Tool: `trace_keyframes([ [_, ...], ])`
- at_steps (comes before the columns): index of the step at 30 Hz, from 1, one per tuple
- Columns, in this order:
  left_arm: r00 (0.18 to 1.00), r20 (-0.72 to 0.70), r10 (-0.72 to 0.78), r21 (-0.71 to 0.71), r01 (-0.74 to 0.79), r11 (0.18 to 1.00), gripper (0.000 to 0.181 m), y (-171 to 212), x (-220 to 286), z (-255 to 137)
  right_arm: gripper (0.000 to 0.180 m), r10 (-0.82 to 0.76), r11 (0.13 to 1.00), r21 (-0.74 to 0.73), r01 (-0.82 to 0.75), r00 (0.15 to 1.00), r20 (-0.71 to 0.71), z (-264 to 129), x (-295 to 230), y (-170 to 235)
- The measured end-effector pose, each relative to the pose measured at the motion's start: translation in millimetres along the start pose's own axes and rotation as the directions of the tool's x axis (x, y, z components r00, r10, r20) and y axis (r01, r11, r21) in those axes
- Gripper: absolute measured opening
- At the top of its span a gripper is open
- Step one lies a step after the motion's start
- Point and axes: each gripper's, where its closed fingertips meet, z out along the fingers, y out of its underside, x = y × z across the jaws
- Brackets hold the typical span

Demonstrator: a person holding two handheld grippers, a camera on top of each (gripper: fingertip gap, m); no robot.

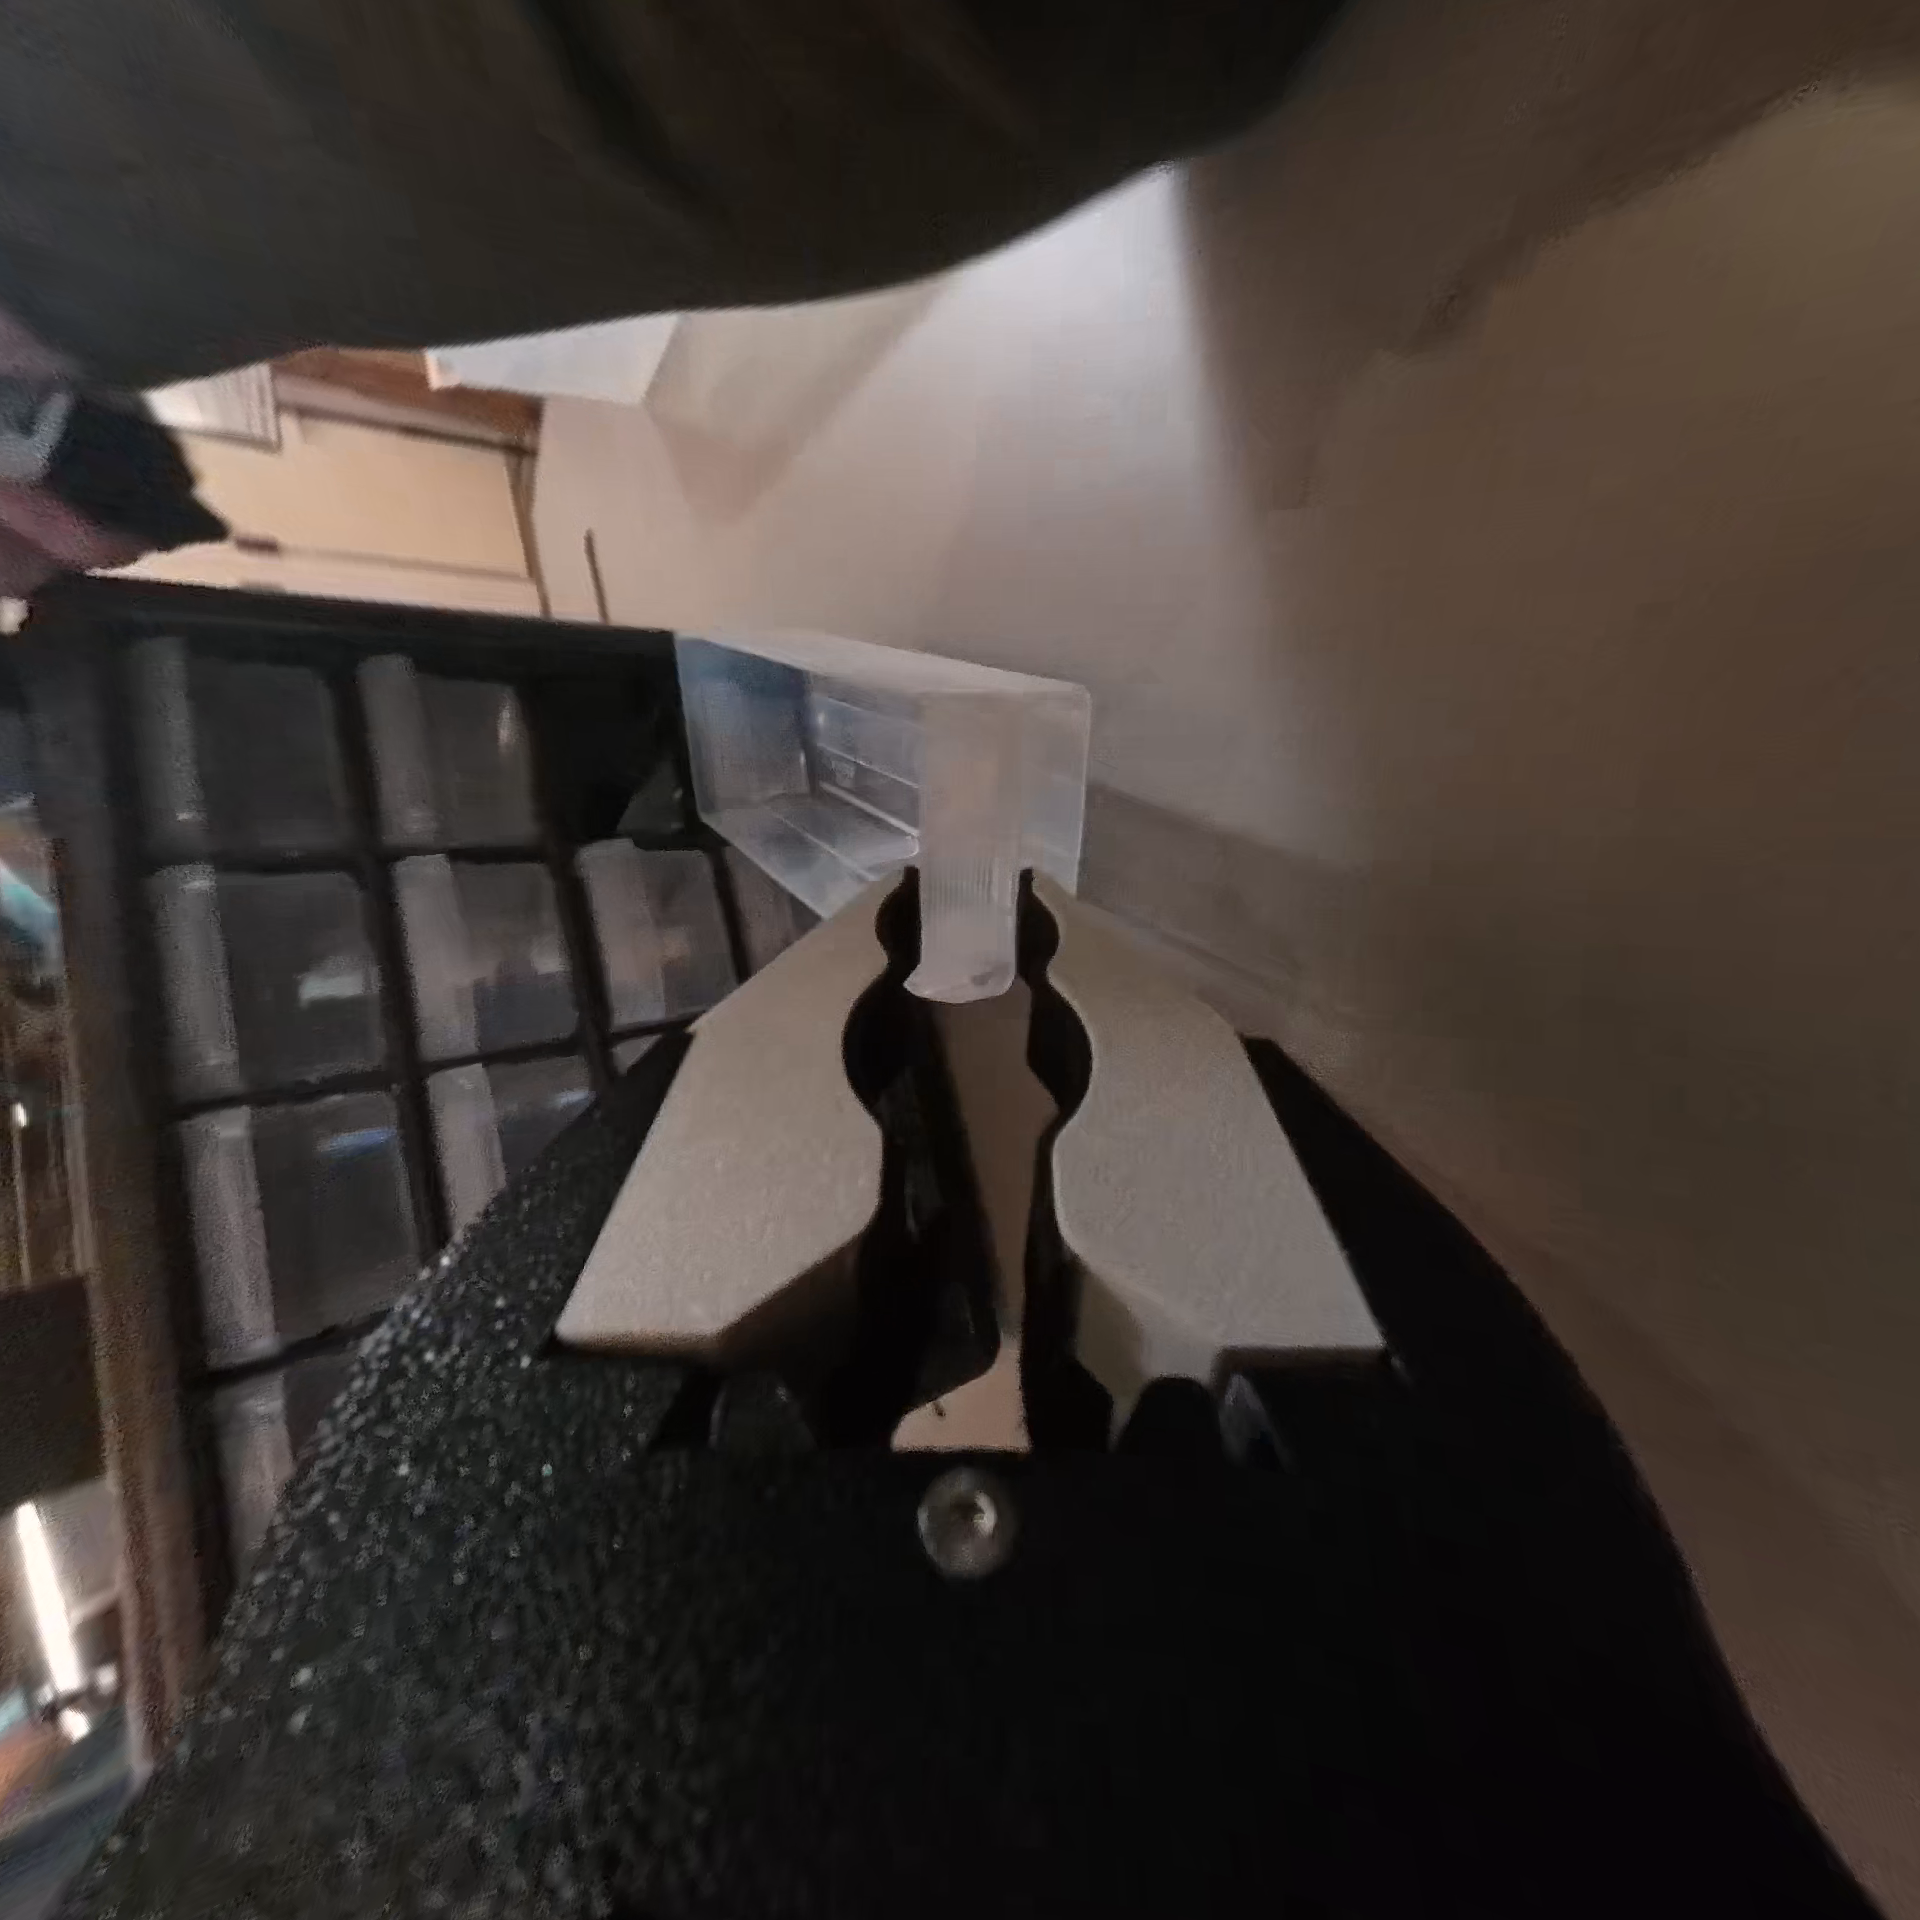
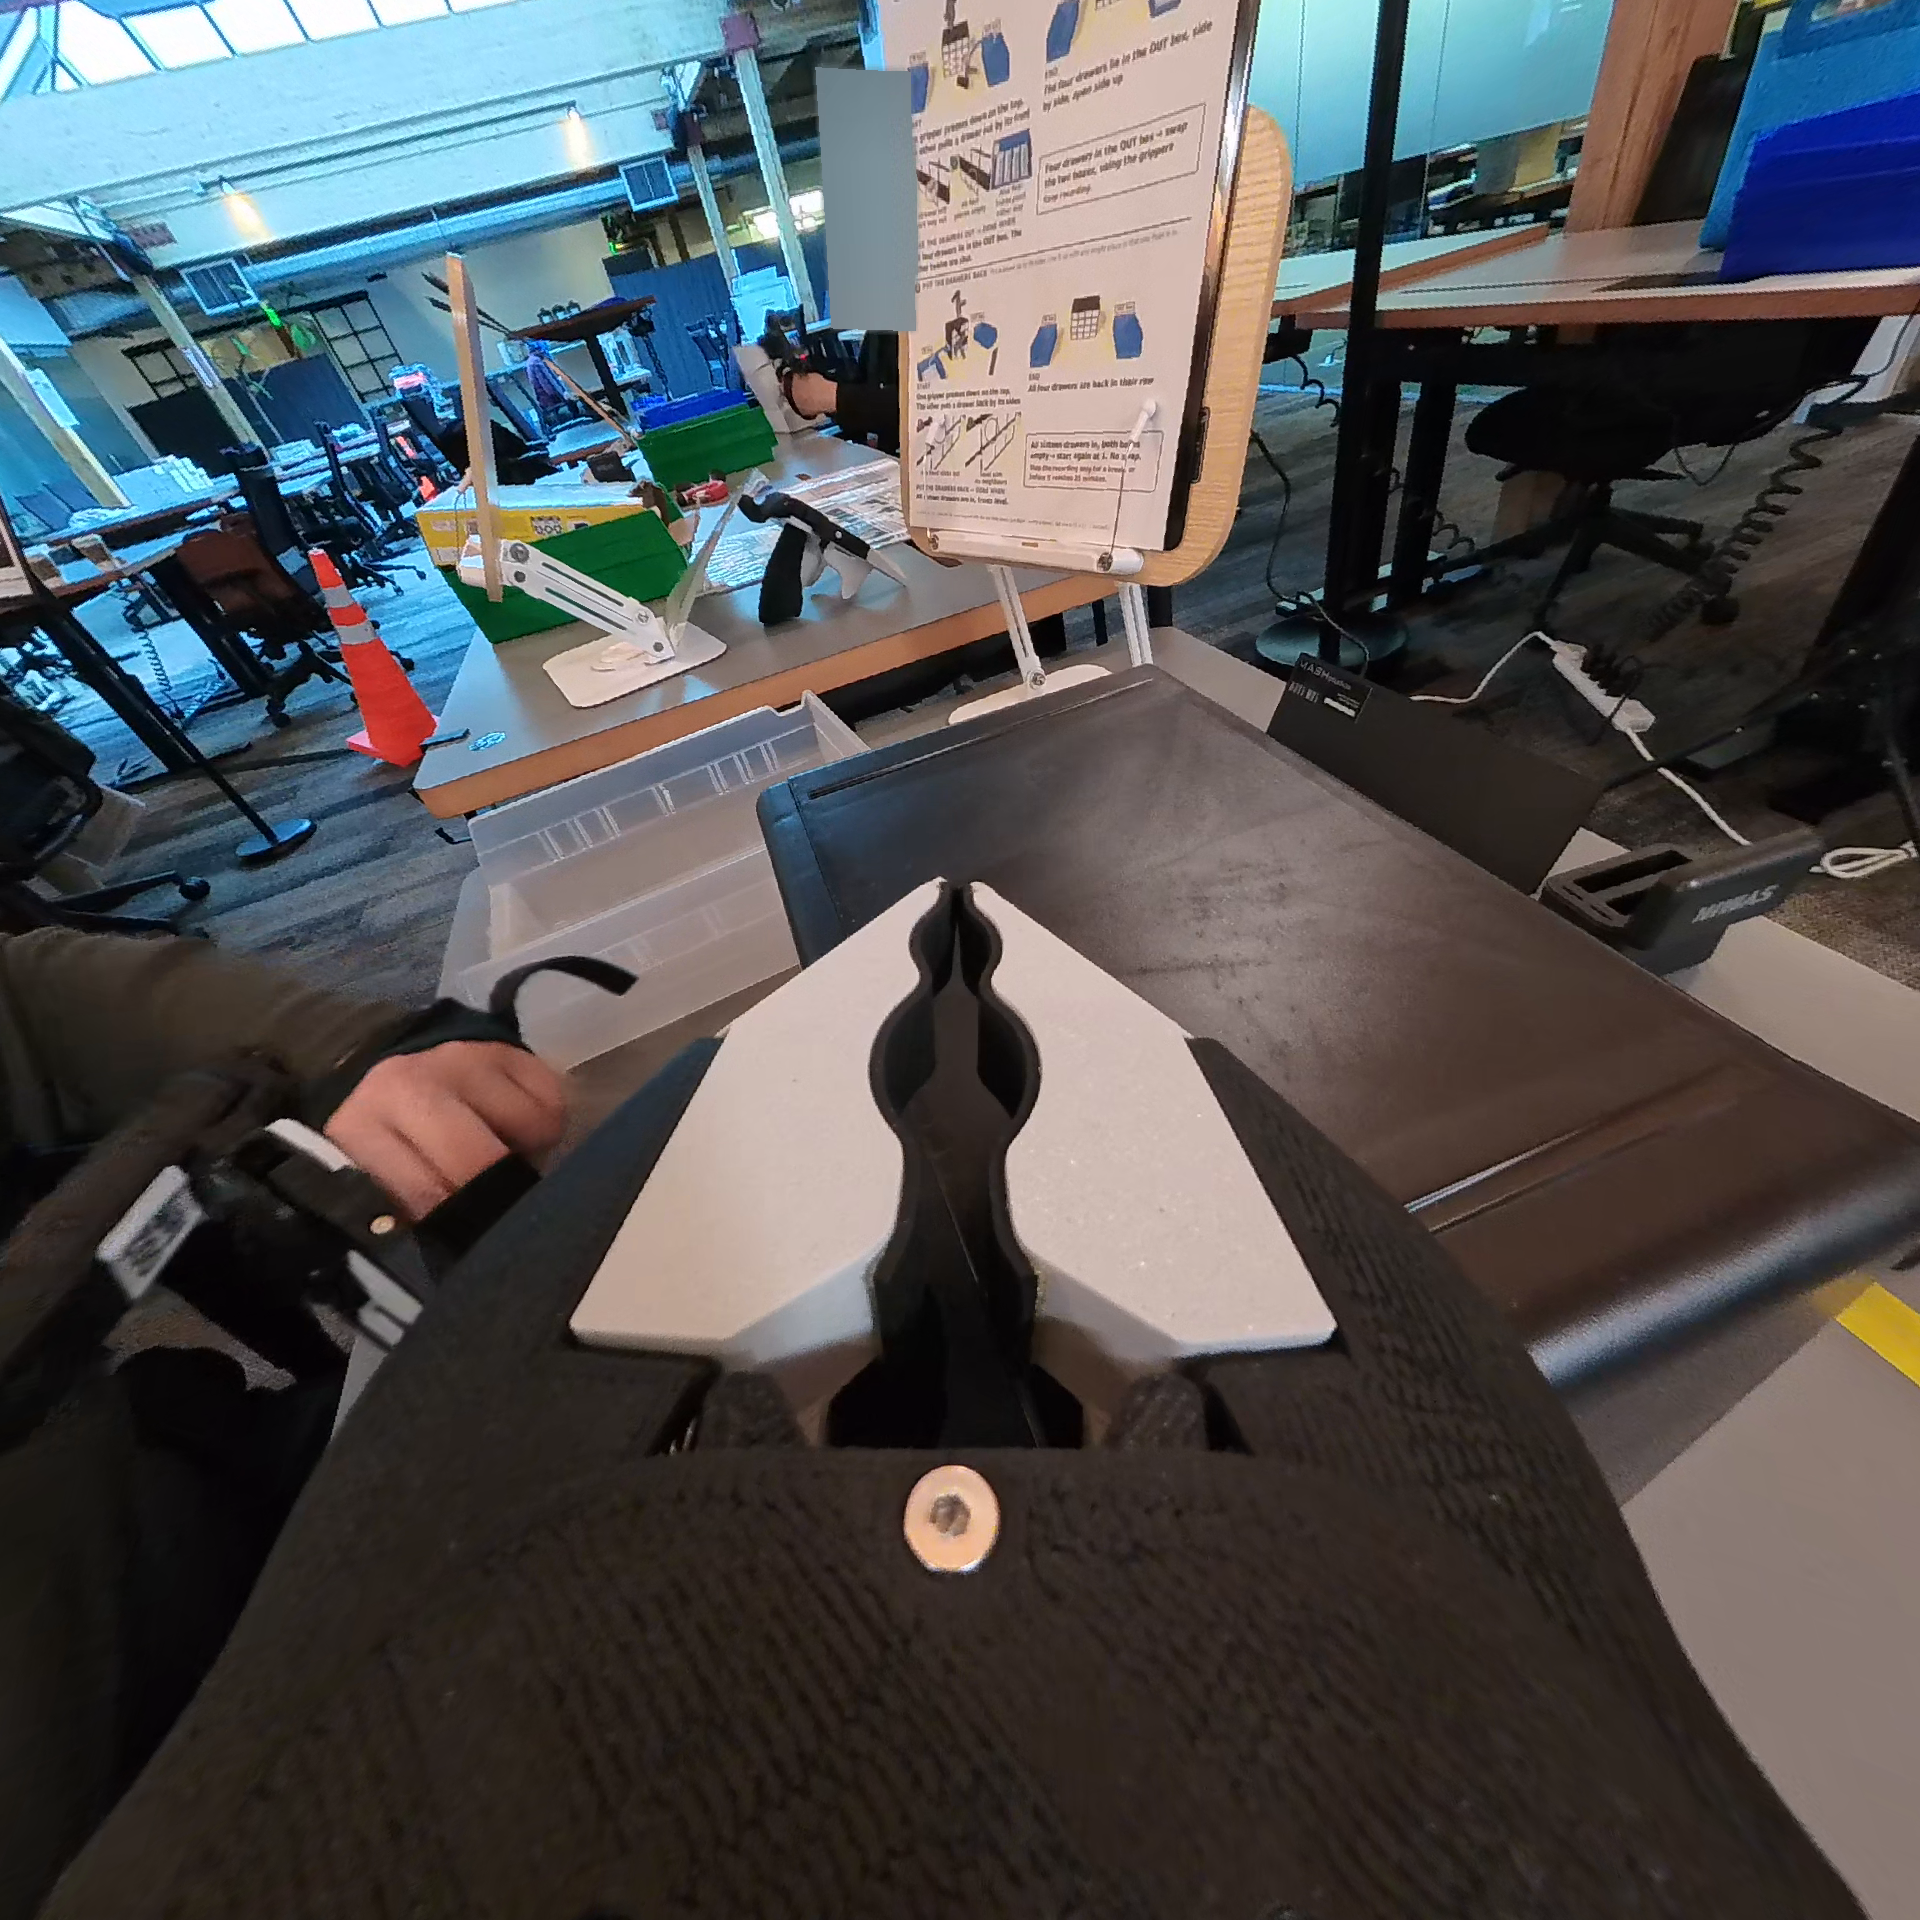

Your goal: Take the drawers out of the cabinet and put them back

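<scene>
The black cabinet (image 1: 364, 831) fills the left of the left wrist view, tilted, with a grid of clear drawers. One clear drawer (image 1: 883, 748) at its edge sticks partly out of its slot. My left gripper (image 1: 968, 883) is shut on that drawer's frosted handle tab (image 1: 964, 925). In the right wrist view I see the cabinet's flat black top (image 2: 1299, 935). My right gripper (image 2: 958, 891) is shut and empty, its tips over the top near the cabinet's left edge. I cannot tell if they touch it.
A clear plastic bin (image 2: 644, 862) stands just left of the cabinet. A person's hand (image 2: 447, 1112) holds the left gripper beside it. An instruction sheet on a stand (image 2: 1060, 281) rises behind the cabinet. A small black holder (image 2: 1683, 883) lies to the right. A dark sleeve (image 1: 520, 156) covers the top of the left wrist view.
</scene>
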Motion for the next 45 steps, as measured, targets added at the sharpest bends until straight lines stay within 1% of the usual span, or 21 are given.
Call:
trace_keyframes([
  [1, 0.999, 0.008, -0.032, -0.022, 0.032, 0.999, 0.016, -4.8, -6.5, -0.2, 0.0, 0.0, 1.0, 0.001, 0.0, 1.0, 0.001, 0.0, -0.1, 0.0],
  [6, 0.984, 0.021, -0.179, -0.136, 0.181, 0.974, 0.016, -26.9, -32.1, 0.3, 0.0, 0.005, 1.0, 0.008, -0.005, 1.0, 0.013, -0.5, -0.8, -0.7],
  [9, 0.974, 0.05, -0.221, -0.213, 0.226, 0.951, 0.016, -31.6, -45.9, 1.3, 0.0, 0.003, 1.0, 0.007, -0.003, 1.0, 0.013, -0.3, -1.1, -0.5],
  [13, 0.956, 0.028, -0.294, -0.295, 0.288, 0.911, 0.015, -42.2, -47.6, 5.7, 0.0, 0.004, 1.0, 0.012, -0.005, 1.0, 0.021, -0.6, -1.8, -0.9],
  [19, 0.946, 0.041, -0.322, -0.419, 0.309, 0.854, 0.015, -49.8, -53.8, 22.3, 0.0, 0.01, 0.999, 0.032, -0.012, 0.999, 0.05, -2.2, -4.3, -2.7],
  [21, 0.952, 0.056, -0.301, -0.457, 0.292, 0.84, 0.016, -53.1, -56.4, 25.6, 0.0, 0.012, 0.999, 0.04, -0.015, 0.998, 0.063, -3.0, -5.3, -3.3],
  [25, 0.964, 0.082, -0.254, -0.547, 0.257, 0.796, 0.015, -47.7, -59.4, 29.5, 0.0, 0.015, 0.998, 0.052, -0.02, 0.996, 0.088, -4.2, -7.5, -4.5],
  [29, 0.97, 0.1, -0.22, -0.569, 0.237, 0.787, 0.015, -40.1, -65.2, 44.7, 0.0, 0.014, 0.998, 0.061, -0.021, 0.994, 0.107, -4.9, -9.3, -5.3],
  [34, 0.975, 0.15, -0.165, -0.546, 0.22, 0.808, 0.015, -19.6, -73.2, 69.2, 0.0, 0.006, 0.997, 0.071, -0.016, 0.99, 0.143, -6.4, -13.4, -6.1],
  [37, 0.964, 0.206, -0.166, -0.506, 0.25, 0.826, 0.015, -10.2, -81.9, 78.3, 0.0, 0.018, 0.995, 0.092, -0.034, 0.985, 0.172, -8.8, -14.6, -8.2],
  [40, 0.951, 0.267, -0.159, -0.479, 0.274, 0.834, 0.016, 1.0, -92.0, 87.3, 0.0, 0.017, 0.995, 0.09, -0.033, 0.986, 0.167, -8.5, -14.3, -8.0],
  [43, 0.929, 0.341, -0.145, -0.48, 0.305, 0.822, 0.016, 11.7, -100.1, 93.4, 0.0, 0.008, 0.997, 0.077, -0.02, 0.989, 0.15, -7.1, -13.5, -6.5],
  [44, 0.917, 0.374, -0.137, -0.494, 0.322, 0.808, 0.017, 15.1, -102.7, 90.3, 0.0, 0.006, 0.997, 0.075, -0.018, 0.989, 0.147, -7.0, -13.4, -6.2],
  [45, 0.906, 0.402, -0.133, -0.493, 0.337, 0.802, 0.026, 15.5, -105.0, 84.4, 0.0, 0.006, 0.997, 0.075, -0.017, 0.989, 0.146, -6.9, -13.4, -6.1],
])
